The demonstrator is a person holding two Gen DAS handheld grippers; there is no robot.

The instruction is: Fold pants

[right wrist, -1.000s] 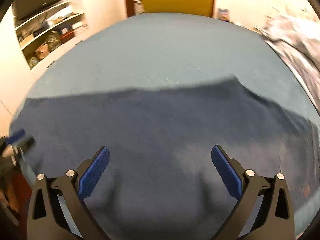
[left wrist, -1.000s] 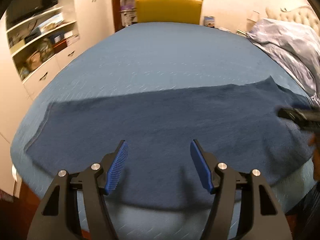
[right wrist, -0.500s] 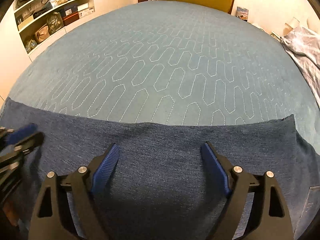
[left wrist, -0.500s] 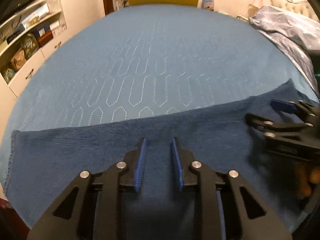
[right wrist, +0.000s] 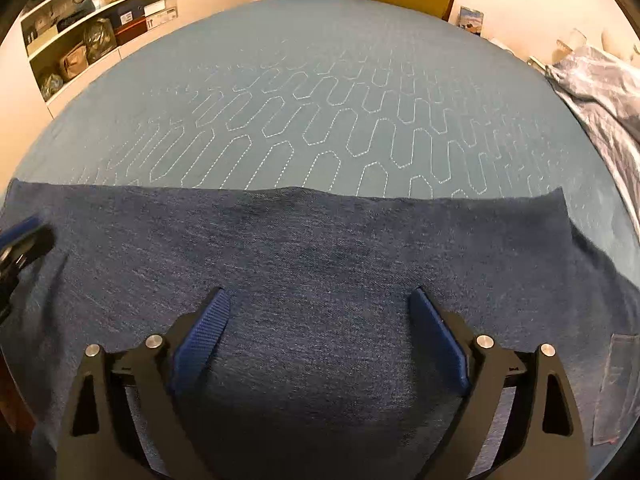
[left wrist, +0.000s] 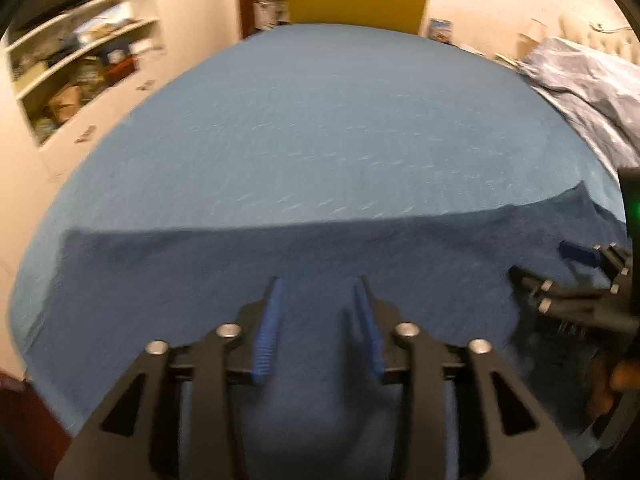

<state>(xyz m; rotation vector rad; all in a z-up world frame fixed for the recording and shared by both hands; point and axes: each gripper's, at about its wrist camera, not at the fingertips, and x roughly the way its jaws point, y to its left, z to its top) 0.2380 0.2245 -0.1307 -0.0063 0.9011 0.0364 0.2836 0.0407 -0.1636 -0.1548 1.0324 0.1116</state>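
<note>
Pants (right wrist: 320, 248) lie as a flat band across the bed, long axis 9 to 3 o'clock, both grippers low over the near edge

Left gripper (left wrist: 318, 284) pads narrowed to a slim gap, nothing visibly between them; right gripper (right wrist: 318, 298) spread wide, empty, hovering just above cloth. Denim dark blue, fine twill, matte; a pale pocket lining (right wrist: 612, 384) shows at 4 o'clock in the right view. Quilted bedspread (right wrist: 320, 92) teal with stitched hexagon loops beyond at 12. Far long edge straight, so a fold toward 12 looks likely; each gripper sits about equally near its own half
</note>
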